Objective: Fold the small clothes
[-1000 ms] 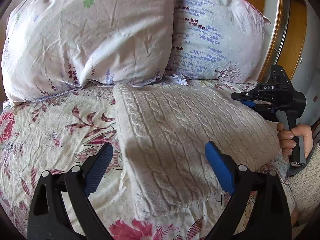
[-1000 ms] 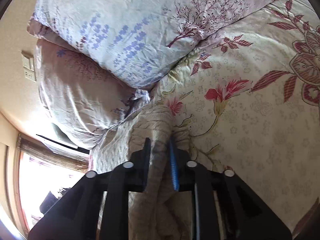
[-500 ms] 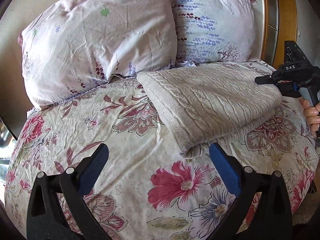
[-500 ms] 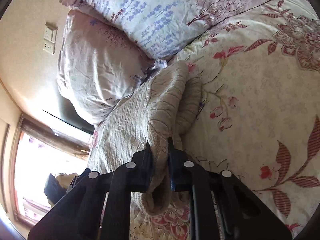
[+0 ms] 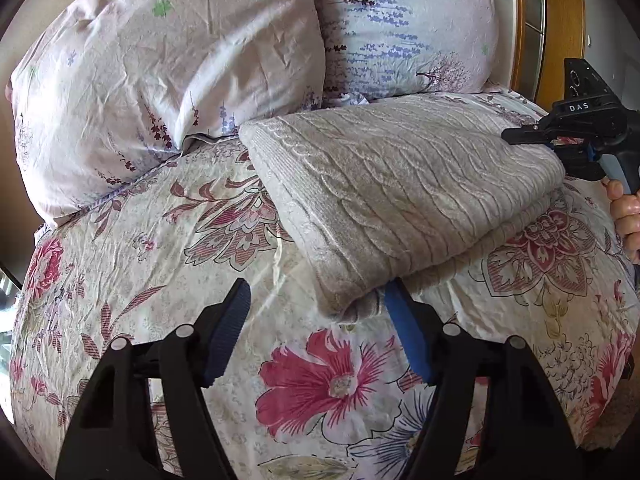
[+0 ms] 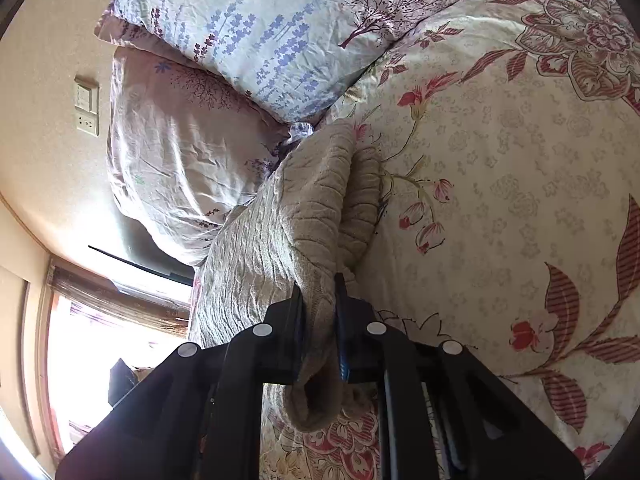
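Observation:
A beige cable-knit sweater (image 5: pixel 400 196) lies folded in layers on the floral bedspread (image 5: pixel 160 264). My left gripper (image 5: pixel 316 312) is open, its blue pads either side of the sweater's near corner, just above the bed. My right gripper (image 6: pixel 318 300) is shut on the sweater's edge (image 6: pixel 320 240), with folded cloth hanging between its fingers. The right gripper also shows in the left wrist view (image 5: pixel 532 134) at the sweater's far right edge, held by a hand.
Two pillows (image 5: pixel 168 64) (image 5: pixel 404 28) lean at the head of the bed behind the sweater. A wooden door frame (image 5: pixel 560 28) stands at the right. In the right wrist view a wall switch (image 6: pixel 86 106) and a bright window (image 6: pixel 100 344) show.
My left gripper has pulled back from over the sweater and now sits at its near corner, still open. My right gripper stays shut on the sweater's edge.

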Tool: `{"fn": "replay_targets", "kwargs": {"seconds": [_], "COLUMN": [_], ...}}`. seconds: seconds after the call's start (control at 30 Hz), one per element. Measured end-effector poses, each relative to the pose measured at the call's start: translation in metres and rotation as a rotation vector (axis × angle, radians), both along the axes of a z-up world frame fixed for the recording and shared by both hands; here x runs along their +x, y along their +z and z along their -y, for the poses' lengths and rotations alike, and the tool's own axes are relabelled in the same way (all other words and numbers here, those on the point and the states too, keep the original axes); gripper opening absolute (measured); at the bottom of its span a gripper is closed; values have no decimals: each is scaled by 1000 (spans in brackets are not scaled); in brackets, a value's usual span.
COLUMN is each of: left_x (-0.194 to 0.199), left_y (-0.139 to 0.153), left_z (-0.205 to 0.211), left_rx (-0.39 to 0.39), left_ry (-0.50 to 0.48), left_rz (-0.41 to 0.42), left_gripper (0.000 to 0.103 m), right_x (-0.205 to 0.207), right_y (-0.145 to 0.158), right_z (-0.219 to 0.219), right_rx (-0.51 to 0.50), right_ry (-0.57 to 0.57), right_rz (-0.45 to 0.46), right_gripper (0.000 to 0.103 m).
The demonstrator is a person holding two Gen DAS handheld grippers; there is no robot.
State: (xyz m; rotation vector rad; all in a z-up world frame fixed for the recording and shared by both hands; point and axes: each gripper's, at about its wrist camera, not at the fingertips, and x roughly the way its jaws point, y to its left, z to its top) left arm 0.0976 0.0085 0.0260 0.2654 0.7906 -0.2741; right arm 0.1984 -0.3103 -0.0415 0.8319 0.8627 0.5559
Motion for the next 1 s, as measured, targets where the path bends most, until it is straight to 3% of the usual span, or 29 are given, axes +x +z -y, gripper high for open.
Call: {"fn": "replay_targets", "kwargs": {"seconds": [0.1,0.23,0.3,0.4,0.43,0.53,0.6,0.7,0.8,0.9,1.0], "left_x": [2,8,13,23,19,-3,-17,-28,-22,-6,13], "left_y": [-1,5,9,3,3,15,31,57,63,49,27], "left_z": [1,-7,-19,-46,-46,-39,-43,-43,-21,16,33], "left_rx": [80,55,-18,-227,-237,-172,-198,-348,-446,-382,-306], "left_ry": [23,83,142,188,180,138,127,91,32,31,95], "left_rz": [27,42,21,-108,-105,-20,42,109,110,59,-37], "left_gripper": [67,66,66,66,67,76,80,80,79,72,60], "right_x": [1,-1,-3,-6,-9,-23,-34,-49,-58,-61,-60], "right_y": [-2,0,2,4,6,12,17,22,25,27,18], "right_z": [1,-4,-7,-11,-11,-6,-5,-11,-21,-33,-42], "right_rx": [20,0,-18,-50,-54,-56,-73,-109,-177,-306,-431], "right_ry": [3,8,14,21,22,18,20,30,18,-5,-17], "right_rz": [-8,1,7,19,28,56,84,116,139,154,123], "right_gripper": [14,14,14,16,22,46,46,45,37,36,34]}}
